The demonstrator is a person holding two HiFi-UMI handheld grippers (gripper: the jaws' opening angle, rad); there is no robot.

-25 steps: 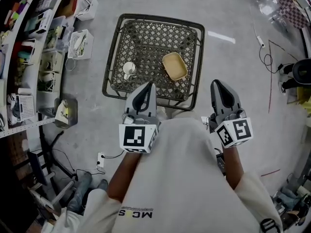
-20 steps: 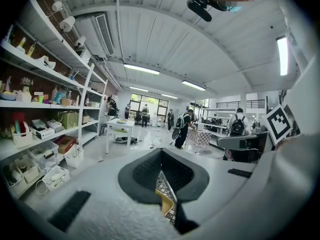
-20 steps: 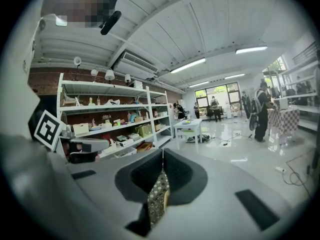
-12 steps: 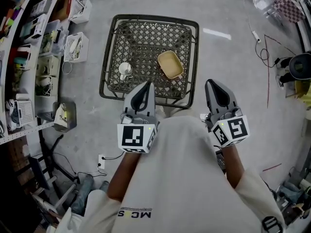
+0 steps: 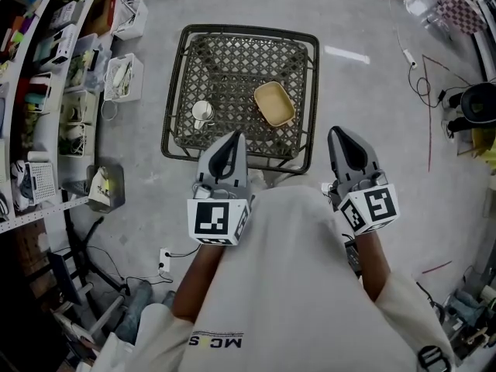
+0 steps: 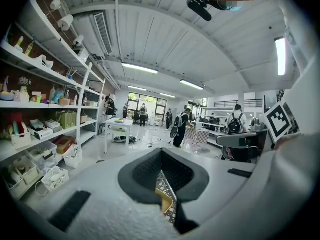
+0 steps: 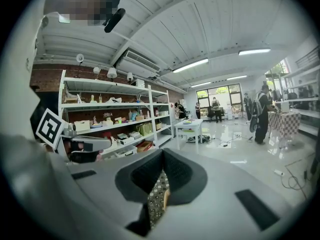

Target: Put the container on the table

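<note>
In the head view a tan, shallow container (image 5: 275,104) lies on the black lattice table (image 5: 248,32), right of centre. My left gripper (image 5: 232,137) and right gripper (image 5: 342,133) hang side by side close to the person's body, just short of the table's near edge. Neither touches the container. Both are shut with nothing held. In the left gripper view the jaws of the left gripper (image 6: 162,170) meet, and a sliver of the container (image 6: 163,204) and lattice shows below them. The right gripper (image 7: 163,170) looks the same in its own view.
A white cup (image 5: 203,113) stands on the table's left part. Shelves with bins (image 5: 46,76) line the left wall, with a white basket (image 5: 124,74) on the floor beside them. Cables (image 5: 425,84) trail at the right. People stand far off (image 6: 181,127).
The table sits slightly higher in the head view than a second ago. Both grippers have stayed shut and near the body.
</note>
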